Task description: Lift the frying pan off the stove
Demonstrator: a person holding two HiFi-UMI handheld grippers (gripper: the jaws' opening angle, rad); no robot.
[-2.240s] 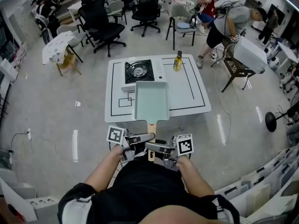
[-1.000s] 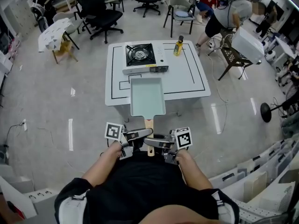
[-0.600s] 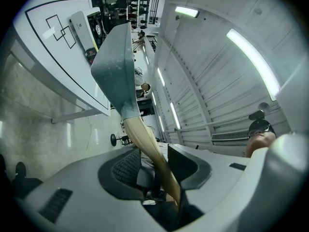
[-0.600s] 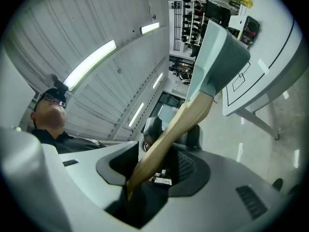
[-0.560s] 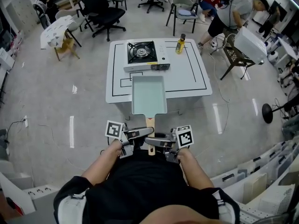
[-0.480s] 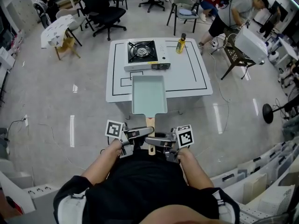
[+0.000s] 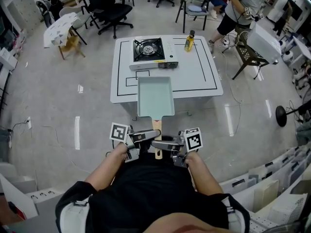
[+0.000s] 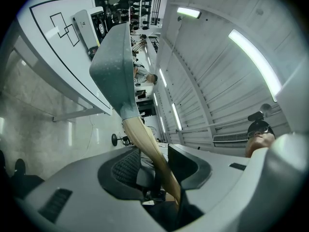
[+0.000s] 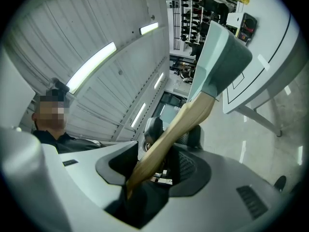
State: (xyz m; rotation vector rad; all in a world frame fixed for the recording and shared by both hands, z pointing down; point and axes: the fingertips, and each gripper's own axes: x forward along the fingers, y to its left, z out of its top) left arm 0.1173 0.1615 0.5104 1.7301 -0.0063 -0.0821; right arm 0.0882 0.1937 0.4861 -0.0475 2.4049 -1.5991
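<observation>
At the near edge of the white table (image 7: 199,76), clear of the portable gas stove (image 7: 151,52), the rectangular frying pan (image 7: 155,97) is hanging in the air. The left gripper (image 7: 147,138) is clenching its wooden handle (image 7: 157,131), seemingly taking the weight, as the right gripper (image 7: 159,147) jaws are opening around it.

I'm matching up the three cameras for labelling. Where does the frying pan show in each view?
Head view: frying pan at centre, overlapping the near edge of the white table.
Left gripper view: pan upper left of centre, seen edge-on; table at far left.
Right gripper view: pan at upper right; table at the right edge.
Shared landmark: the black lines on the white table.
</observation>
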